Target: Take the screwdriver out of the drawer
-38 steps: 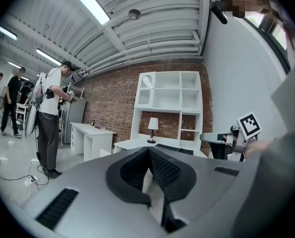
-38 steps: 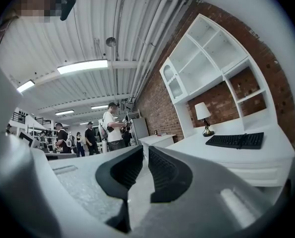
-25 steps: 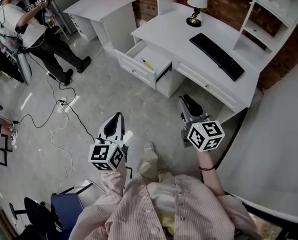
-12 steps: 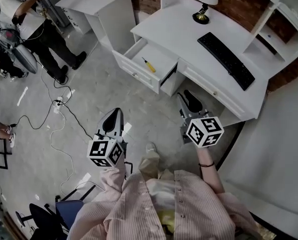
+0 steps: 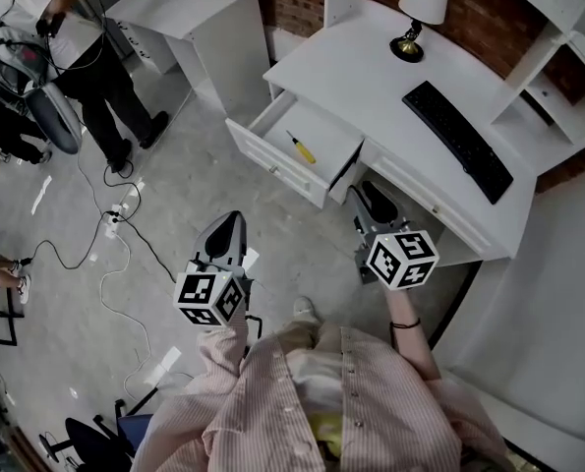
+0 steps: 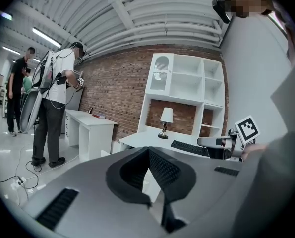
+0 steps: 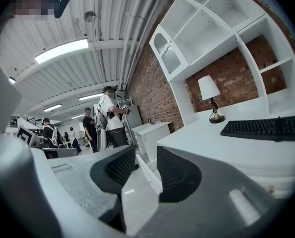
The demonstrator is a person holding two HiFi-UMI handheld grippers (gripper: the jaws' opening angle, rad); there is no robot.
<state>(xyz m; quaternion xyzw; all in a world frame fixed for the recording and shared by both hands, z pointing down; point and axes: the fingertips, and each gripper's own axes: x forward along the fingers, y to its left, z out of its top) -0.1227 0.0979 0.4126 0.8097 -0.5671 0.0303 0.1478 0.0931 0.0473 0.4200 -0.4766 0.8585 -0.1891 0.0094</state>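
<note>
A yellow-handled screwdriver lies inside the open white drawer of the white desk. Both grippers hover over the floor, short of the desk and pointing toward it. My left gripper is below and left of the drawer; its jaws meet at the tip with nothing in them. My right gripper is close to the desk front, just right of the drawer. Its jaws stand open with nothing between them.
A black keyboard and a lamp sit on the desk, with white shelves at its right. A second white desk stands at the back left. A person stands at the upper left, and cables trail across the floor.
Both grippers and the head have moved toward the desk. The open drawer now sits lower in the view and nearer the gripper tips.
</note>
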